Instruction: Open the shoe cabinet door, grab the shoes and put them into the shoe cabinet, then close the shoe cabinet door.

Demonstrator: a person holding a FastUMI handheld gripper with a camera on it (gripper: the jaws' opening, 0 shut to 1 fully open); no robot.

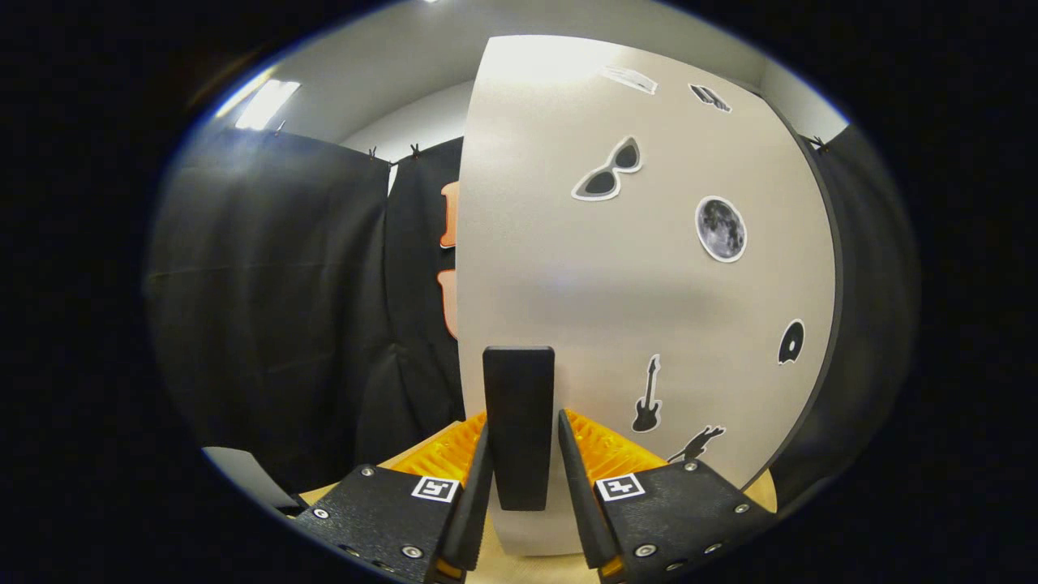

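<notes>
**Gripper holds the handle of the shoe cabinet door**

While the gripper [519,462] points straight at the shoe cabinet door [649,284], its two fingers [474,495] sit close together with the black handle [519,426] between them. One finger is on each side of the handle, and both look pressed against it. The handle is a tall, dark bar that stands upright on the door, near the door's left edge.

The door is big, pale and smooth. It stands just beyond the fingers. It has small stickers on it. Up and to the right of the handle is a sunglasses sticker [608,170]. Further right of that is a round moon sticker [720,229]. Right of the handle, low down, is a little guitar sticker [646,396], and below that one is another dark sticker [697,444], too small to tell what it is. Far to the right of the handle, near the door's right edge, is a record sticker [791,341]. Two more stickers sit high up on the door, and they are too blurry to name.

To the left of the door hangs the black cloth wall [268,308] of the booth. Above the door is a white ceiling [389,57] with a bright light [266,104] on it, far up and left of the handle. Under the fingers is a light brown floor [531,568].
</notes>
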